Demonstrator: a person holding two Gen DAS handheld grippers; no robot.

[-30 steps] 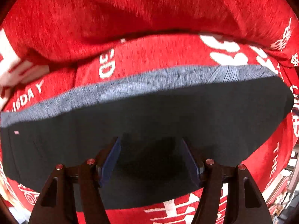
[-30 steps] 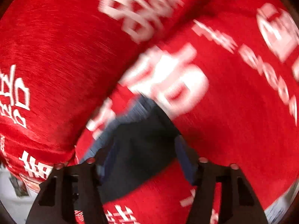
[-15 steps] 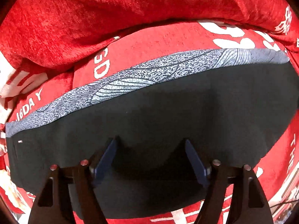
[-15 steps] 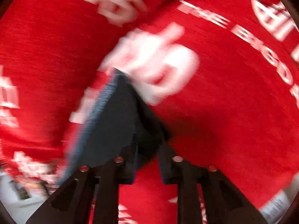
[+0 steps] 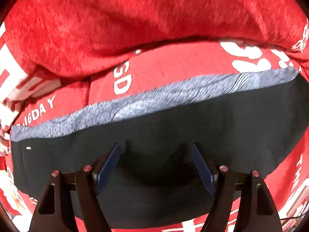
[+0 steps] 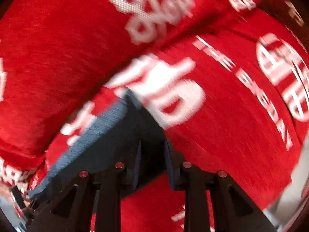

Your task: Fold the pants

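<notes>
Dark pants [image 5: 173,127] with a grey patterned waistband [image 5: 135,106] lie flat on a red cover. My left gripper [image 5: 155,148] is open, its blue pads [image 5: 108,166] spread just above the dark cloth and holding nothing. In the right wrist view the pants' corner [image 6: 115,135] runs down between my fingers. My right gripper [image 6: 152,145] stands partly closed around that corner, with a gap still showing between the pads [image 6: 137,160]; the view is blurred and I cannot tell if it grips the cloth.
The red cover [image 5: 154,19] with white lettering spreads over a sofa-like seat and rises into a back cushion [image 6: 58,58] behind the pants. A pale floor or edge [image 6: 293,193] shows at the lower right.
My right gripper closed in around the pants' corner, then its fingers parted a little. My left gripper stayed open over the pants and barely shifted.
</notes>
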